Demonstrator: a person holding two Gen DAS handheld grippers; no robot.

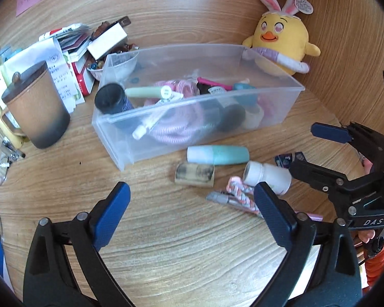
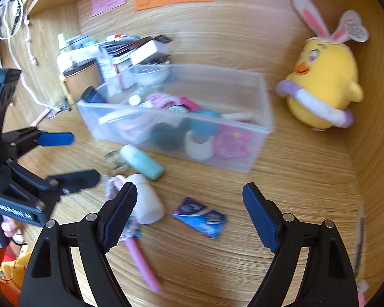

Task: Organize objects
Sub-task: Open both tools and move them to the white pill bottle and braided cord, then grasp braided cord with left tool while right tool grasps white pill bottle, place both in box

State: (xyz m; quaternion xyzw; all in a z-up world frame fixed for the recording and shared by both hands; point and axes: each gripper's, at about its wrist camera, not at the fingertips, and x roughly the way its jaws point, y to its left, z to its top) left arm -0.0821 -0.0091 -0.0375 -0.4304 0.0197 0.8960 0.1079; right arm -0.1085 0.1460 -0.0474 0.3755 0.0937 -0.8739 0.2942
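Clear bin (image 1: 268, 97): ahead of both grippers, on the wooden desk (image 1: 166, 243). Partly filled; holds a pink cord, tubes, a dark cylinder and other small items, mixed.

Loose items, not yet binned, all lying between the bin and the grippers:
- Teal bottle (image 1: 217, 154), on its side, just beside the bin's near wall.
- Small tan block (image 1: 194, 175), touching or just beside the teal bottle.
- White bottle (image 1: 267, 176), on its side, ahead-right of the left gripper; just ahead of the right gripper's left finger.
- Braided pink cord (image 1: 239, 192), with a grey pen-like item beside it.
- Pink pen (image 2: 143, 261), near the right gripper's left finger.
- Blue packet (image 2: 201, 217), flat, directly ahead between the right gripper's fingers.

Left gripper (image 1: 192, 220): fingers spread wide, holding nothing.
Right gripper (image 2: 189, 215): fingers spread wide, holding nothing.

Status, as judged: well begun; about six pieces left outside.

Surroundings: yellow plush chick (image 1: 281, 41) beyond the bin, right; brown lidded cup (image 1: 35, 110) and stacked papers, left.
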